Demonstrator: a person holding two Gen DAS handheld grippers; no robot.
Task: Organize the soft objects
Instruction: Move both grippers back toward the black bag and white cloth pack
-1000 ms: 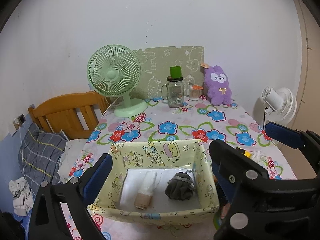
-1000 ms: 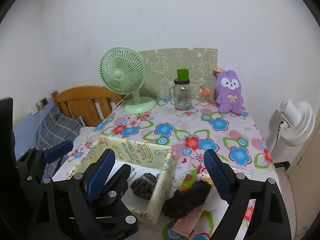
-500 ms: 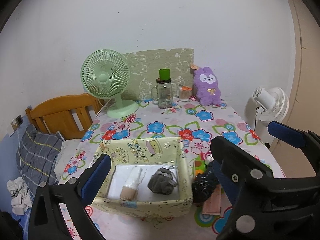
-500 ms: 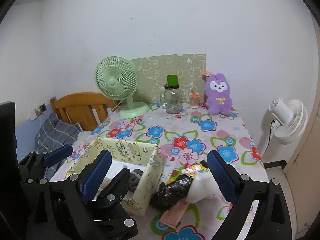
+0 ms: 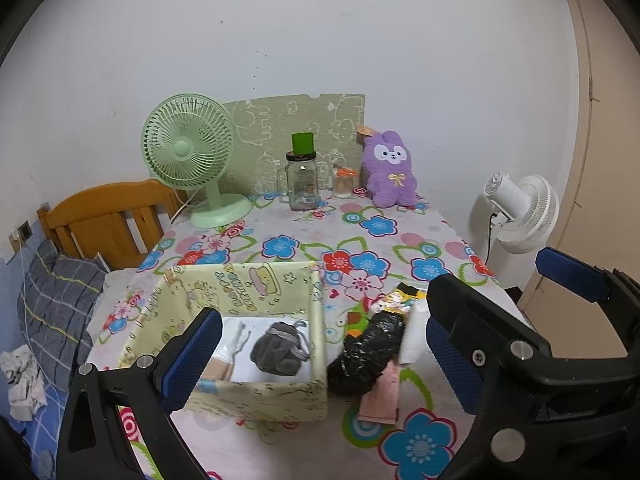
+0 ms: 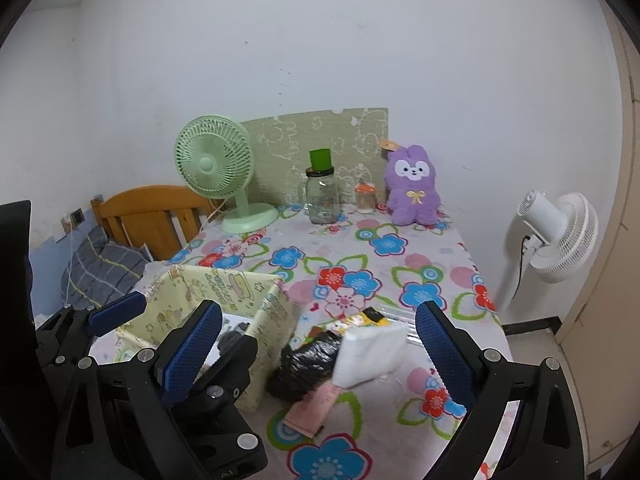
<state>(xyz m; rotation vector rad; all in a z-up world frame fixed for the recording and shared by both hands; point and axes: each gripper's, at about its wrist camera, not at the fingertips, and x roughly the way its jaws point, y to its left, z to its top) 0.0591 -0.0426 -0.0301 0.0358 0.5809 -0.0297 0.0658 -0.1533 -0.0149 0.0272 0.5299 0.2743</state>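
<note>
Both the left gripper (image 5: 320, 354) and right gripper (image 6: 318, 346) hung spread and empty over the fabric bin (image 5: 256, 394); wrapped soft packets (image 6: 320, 356) lay at its three o'clock, a green fan (image 6: 216, 166) at twelve.

Black gripper (image 5: 320, 354), blue textured pads (image 5: 192, 356)

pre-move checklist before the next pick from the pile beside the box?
1. Right gripper open, nothing between the fingers: ok.
2. Left gripper open and empty: ok.
3. Pile reachable: black bundle, white pack and pink cloth lie on the table right of the box, ahead of the right gripper: ok.
4. Room in box: grey bundle and a beige roll inside, white floor bare between: ok.
5. Pile items separable: they overlap, black bundle on pink cloth: not ok.
6. Left gripper clear of the right's path: cannot tell.
</note>
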